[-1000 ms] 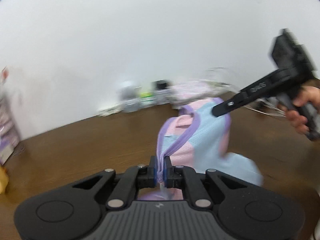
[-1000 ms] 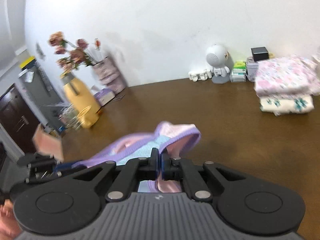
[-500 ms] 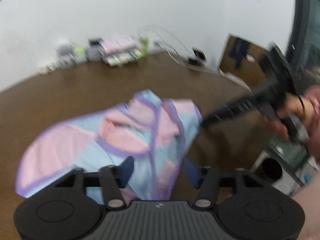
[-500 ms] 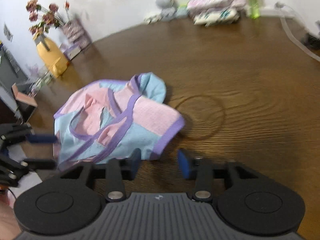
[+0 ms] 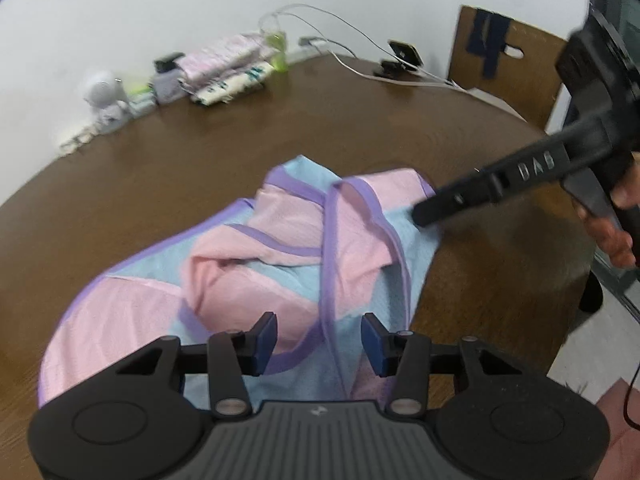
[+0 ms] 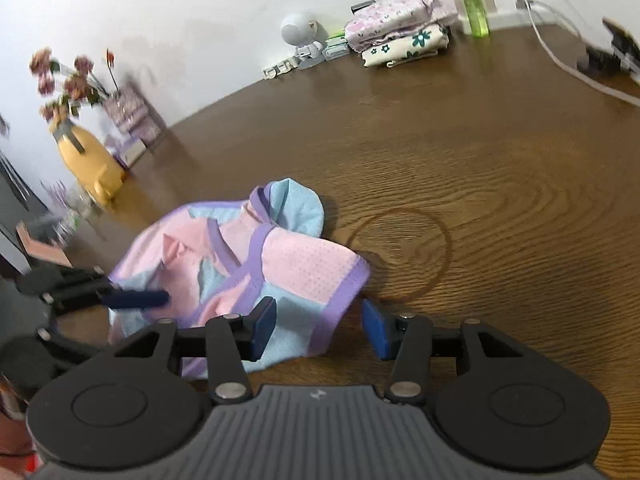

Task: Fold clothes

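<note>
A small pink and light-blue garment (image 5: 280, 248) with purple trim lies crumpled on the brown wooden table (image 5: 160, 168), near its front edge. My left gripper (image 5: 319, 340) hovers open just above the garment's near side, with nothing between its blue pads. In the right wrist view the same garment (image 6: 256, 260) lies ahead and to the left. My right gripper (image 6: 319, 328) stands open over its purple-edged corner, holding nothing. The left gripper's fingers (image 6: 136, 299) show at the garment's left side. The right gripper (image 5: 424, 216) comes in from the right, its tip at the garment's far right corner.
A stack of folded clothes (image 6: 400, 28) sits by the back wall beside a white round gadget (image 6: 298, 30) and a green bottle (image 6: 476, 12). A yellow vase with flowers (image 6: 86, 156) stands at the left. Cables (image 6: 560, 52) trail at the back right. A wooden chair (image 5: 504, 64) stands behind the table.
A second ago both grippers were shut on the garment and held it up. Both have since opened, and the garment now lies loose on the table.
</note>
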